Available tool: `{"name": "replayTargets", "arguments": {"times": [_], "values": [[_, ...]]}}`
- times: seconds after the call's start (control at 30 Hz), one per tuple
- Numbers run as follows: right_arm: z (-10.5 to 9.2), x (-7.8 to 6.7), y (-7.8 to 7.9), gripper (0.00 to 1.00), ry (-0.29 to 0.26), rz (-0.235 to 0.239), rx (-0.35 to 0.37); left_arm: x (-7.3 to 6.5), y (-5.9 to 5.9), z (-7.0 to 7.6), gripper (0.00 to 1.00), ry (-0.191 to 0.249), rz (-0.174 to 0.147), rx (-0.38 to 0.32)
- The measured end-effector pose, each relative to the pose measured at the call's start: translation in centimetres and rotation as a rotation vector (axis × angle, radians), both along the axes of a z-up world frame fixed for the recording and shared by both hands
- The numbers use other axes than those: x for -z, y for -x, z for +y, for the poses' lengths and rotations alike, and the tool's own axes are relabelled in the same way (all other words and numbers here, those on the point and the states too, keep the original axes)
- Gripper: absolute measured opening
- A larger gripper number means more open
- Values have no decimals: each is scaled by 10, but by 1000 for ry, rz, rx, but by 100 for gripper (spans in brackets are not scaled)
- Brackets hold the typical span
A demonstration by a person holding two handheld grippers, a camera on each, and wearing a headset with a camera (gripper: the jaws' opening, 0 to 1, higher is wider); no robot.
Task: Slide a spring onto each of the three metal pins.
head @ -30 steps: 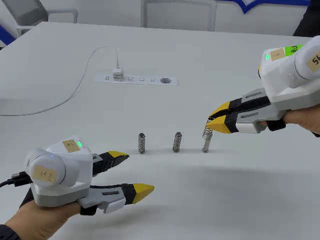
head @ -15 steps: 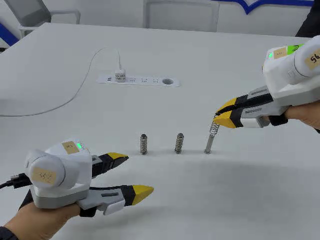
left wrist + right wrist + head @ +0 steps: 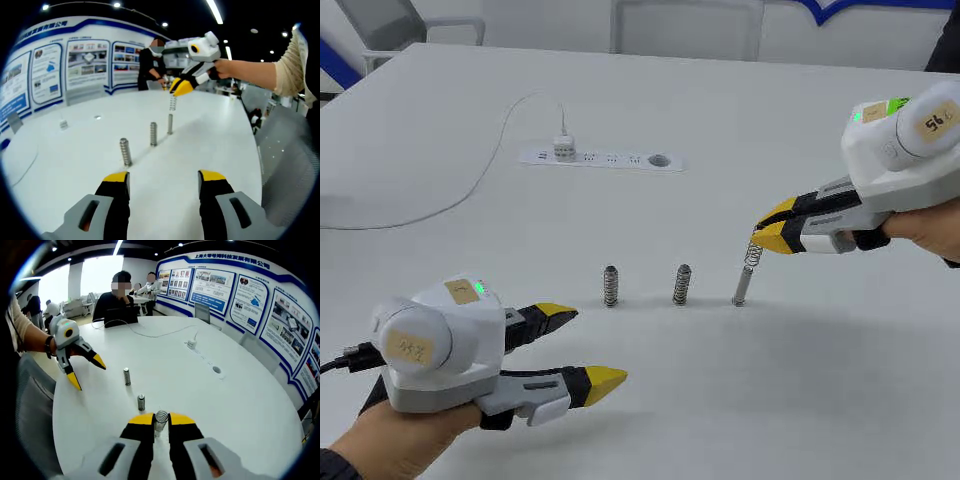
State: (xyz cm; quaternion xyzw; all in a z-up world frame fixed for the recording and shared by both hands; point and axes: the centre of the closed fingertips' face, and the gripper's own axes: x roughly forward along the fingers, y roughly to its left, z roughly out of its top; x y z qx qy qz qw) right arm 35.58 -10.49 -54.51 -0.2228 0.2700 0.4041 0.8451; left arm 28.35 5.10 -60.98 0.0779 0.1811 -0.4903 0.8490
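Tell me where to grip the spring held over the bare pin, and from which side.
Grip the spring by its top coils, jaws squeezing across its width, coming from the side away from the two loaded pins, as the right gripper does. It hangs roughly upright over the bare pin, so its lower end must stay free.

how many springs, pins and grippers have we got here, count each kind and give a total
springs: 3, counting the held spring
pins: 3, two of them inside springs
grippers: 2, left gripper and right gripper
total: 8
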Motion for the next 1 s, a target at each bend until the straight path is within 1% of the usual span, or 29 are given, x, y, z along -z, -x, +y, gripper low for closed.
{"name": "replayTargets", "arguments": {"times": [0.23,0.7,0.87,1.0], "values": [[-2,7,-1,11,-5,15,11,0,0,0,55,-4,1,-2],[-3,14,-4,11,-8,28,17,2,0,1,54,-6,6,-5],[-2,18,-4,11,-3,29,19,3,0,2,54,-8,7,-6],[-2,23,-3,11,7,33,19,3,-1,2,54,-7,7,-6]]}}
